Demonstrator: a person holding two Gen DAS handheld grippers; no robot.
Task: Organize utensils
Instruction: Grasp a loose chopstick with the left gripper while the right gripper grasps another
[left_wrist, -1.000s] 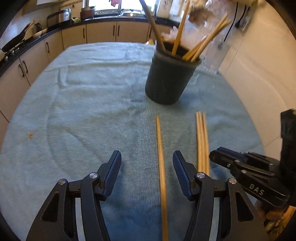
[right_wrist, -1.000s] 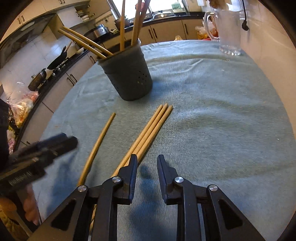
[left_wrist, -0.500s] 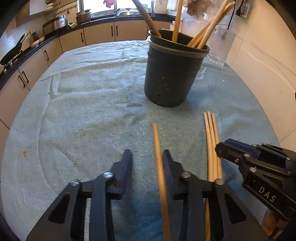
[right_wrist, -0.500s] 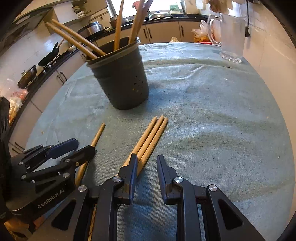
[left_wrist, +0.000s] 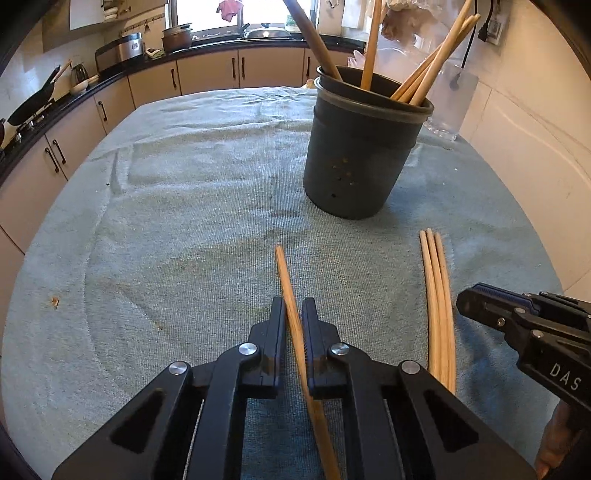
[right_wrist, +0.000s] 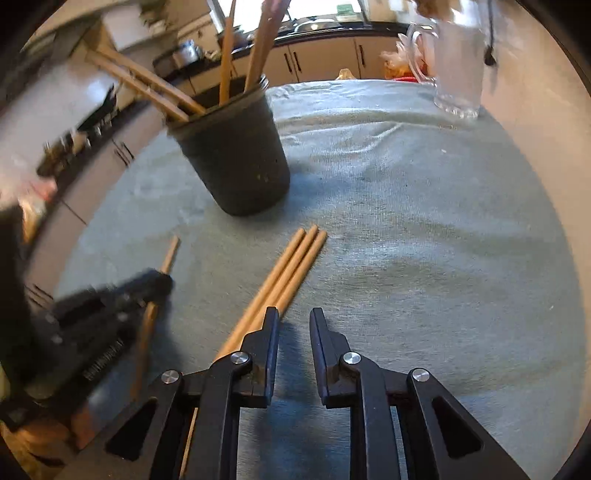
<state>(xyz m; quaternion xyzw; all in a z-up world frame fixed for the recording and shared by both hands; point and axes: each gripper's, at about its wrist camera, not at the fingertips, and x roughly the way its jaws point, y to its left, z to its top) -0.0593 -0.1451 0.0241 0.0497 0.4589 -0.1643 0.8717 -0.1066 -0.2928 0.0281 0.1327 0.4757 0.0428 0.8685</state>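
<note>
A single wooden chopstick (left_wrist: 284, 273) lies on the grey-blue towel (left_wrist: 184, 184), and my left gripper (left_wrist: 294, 310) is shut on it near its middle. Three more chopsticks (left_wrist: 436, 288) lie side by side to its right. In the right wrist view those three chopsticks (right_wrist: 295, 262) run under the left finger of my right gripper (right_wrist: 294, 317), whose jaws are closing with only towel between them. The dark utensil holder (left_wrist: 354, 158) stands upright beyond, with several chopsticks leaning in it. The left gripper (right_wrist: 159, 280) shows blurred on the single chopstick (right_wrist: 170, 253).
A glass pitcher (right_wrist: 458, 70) stands at the far right of the table, near the wall. My right gripper (left_wrist: 469, 302) enters the left wrist view from the right, close to the three chopsticks. Kitchen cabinets and a counter run behind the table.
My left jaws have come together from wide apart and now clamp the single chopstick. The right jaws have narrowed slightly beside the three chopsticks.
</note>
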